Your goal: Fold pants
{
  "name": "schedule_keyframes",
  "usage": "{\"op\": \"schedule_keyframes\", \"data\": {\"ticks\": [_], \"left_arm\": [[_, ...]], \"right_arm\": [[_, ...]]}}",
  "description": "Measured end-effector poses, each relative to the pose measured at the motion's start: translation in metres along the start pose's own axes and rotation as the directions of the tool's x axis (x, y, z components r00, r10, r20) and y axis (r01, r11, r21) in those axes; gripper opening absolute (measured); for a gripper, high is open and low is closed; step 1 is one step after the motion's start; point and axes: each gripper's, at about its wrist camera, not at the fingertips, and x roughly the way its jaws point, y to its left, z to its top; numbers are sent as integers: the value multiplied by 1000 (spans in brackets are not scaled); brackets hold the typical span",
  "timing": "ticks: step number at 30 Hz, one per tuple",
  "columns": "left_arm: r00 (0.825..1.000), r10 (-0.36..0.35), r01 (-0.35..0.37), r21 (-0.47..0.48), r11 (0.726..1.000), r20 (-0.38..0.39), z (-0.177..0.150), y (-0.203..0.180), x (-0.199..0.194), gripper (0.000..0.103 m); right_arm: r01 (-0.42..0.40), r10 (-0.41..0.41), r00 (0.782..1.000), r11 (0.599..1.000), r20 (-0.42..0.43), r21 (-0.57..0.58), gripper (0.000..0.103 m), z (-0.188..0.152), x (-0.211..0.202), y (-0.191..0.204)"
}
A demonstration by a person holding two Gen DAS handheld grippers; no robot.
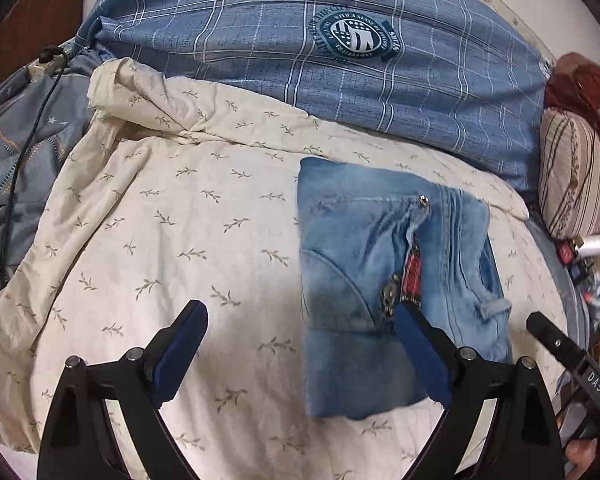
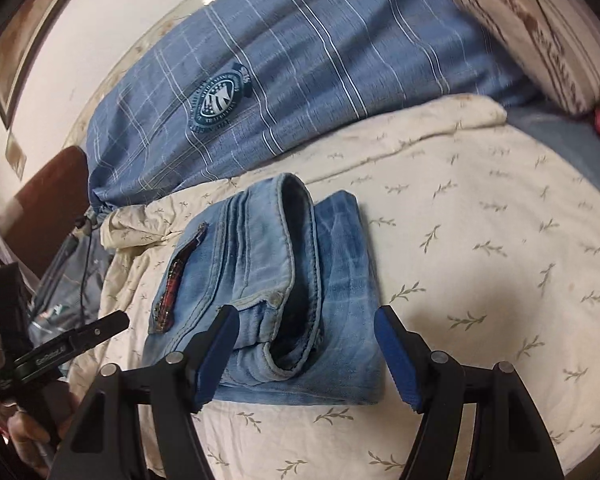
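Light blue denim pants (image 1: 360, 280) lie folded into a compact stack on the cream leaf-print bedspread (image 1: 160, 240); in the right wrist view the pants (image 2: 260, 280) show a rolled hem on top and a red patch on the left side. My left gripper (image 1: 304, 354) hovers open above the stack's near left corner, its right finger over the denim, nothing gripped. My right gripper (image 2: 306, 354) is open too, its fingers spread above the stack's near edge, pads apart from the cloth. The other gripper's black tip (image 1: 556, 344) shows at right, and at lower left (image 2: 100, 328) in the right wrist view.
A large blue plaid pillow (image 1: 320, 52) with a round badge lies behind the pants. A striped cushion (image 1: 576, 176) sits at the right. Grey-blue bedding, a power strip (image 1: 46, 64) and a black cable are at the left. A hand (image 2: 24, 428) holds the left tool.
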Motion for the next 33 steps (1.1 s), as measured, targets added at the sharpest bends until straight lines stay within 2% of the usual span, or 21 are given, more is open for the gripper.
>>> {"op": "schedule_keyframes", "data": {"ticks": [3,16,21,33], "left_arm": [[1000,-14,14,16,1000,-2,2,-3,4,94],[998,-57,57,6,998,-20,12,-1,27,94],[998,-66,66,11,998,-18,15,-3,31,94],[999,-52,50,119,992,15,17,-26,31,94]], "right_arm": [[9,-9,1000,1000,-3,14,73,2,3,-3],[-31,40,998,986,-51,163,73,15,23,-33],[-30,41,997,986,-61,166,73,17,28,-34],[-22,32,997,988,-67,150,74,20,36,-33]]}}
